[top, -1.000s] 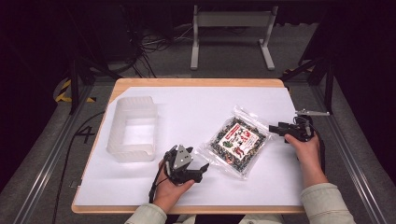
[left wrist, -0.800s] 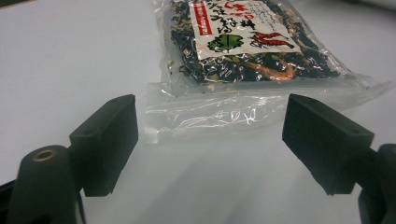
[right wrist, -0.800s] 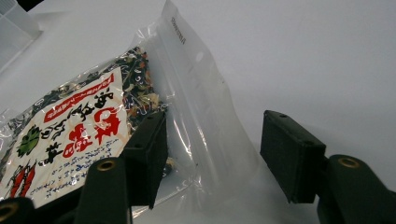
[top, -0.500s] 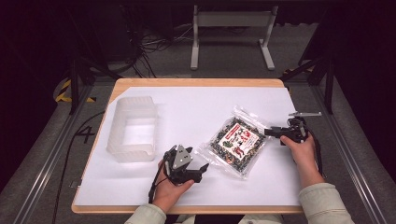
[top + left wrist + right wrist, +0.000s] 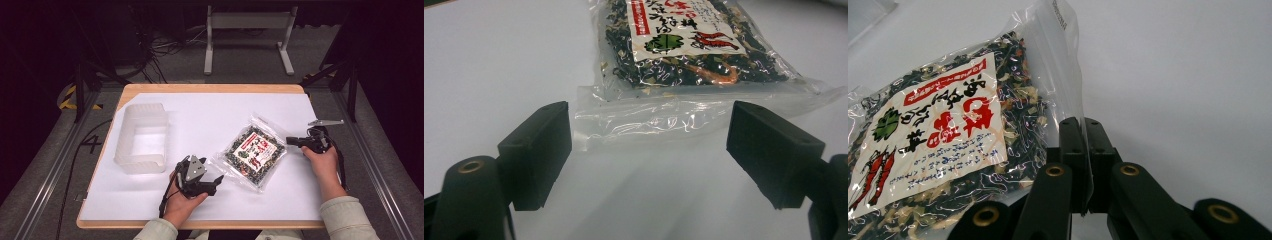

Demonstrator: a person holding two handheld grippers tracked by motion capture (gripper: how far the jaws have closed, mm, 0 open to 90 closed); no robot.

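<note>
Lying flat, the food packet (image 5: 254,154) runs diagonally, upper-right edge in right claw (image 5: 291,141).

A lab or recording studio — not a home. The wooden worktop (image 5: 210,88) wears a plain white sheet (image 5: 210,120) and stands alone on a grey floor (image 5: 380,165) amid dark surroundings. Cables (image 5: 165,45) lie loose on the floor at 11 o'clock, a metal frame (image 5: 247,22) stands at 12 — and yellow-black hazard tape (image 5: 67,100) marks the floor at 9.
</note>
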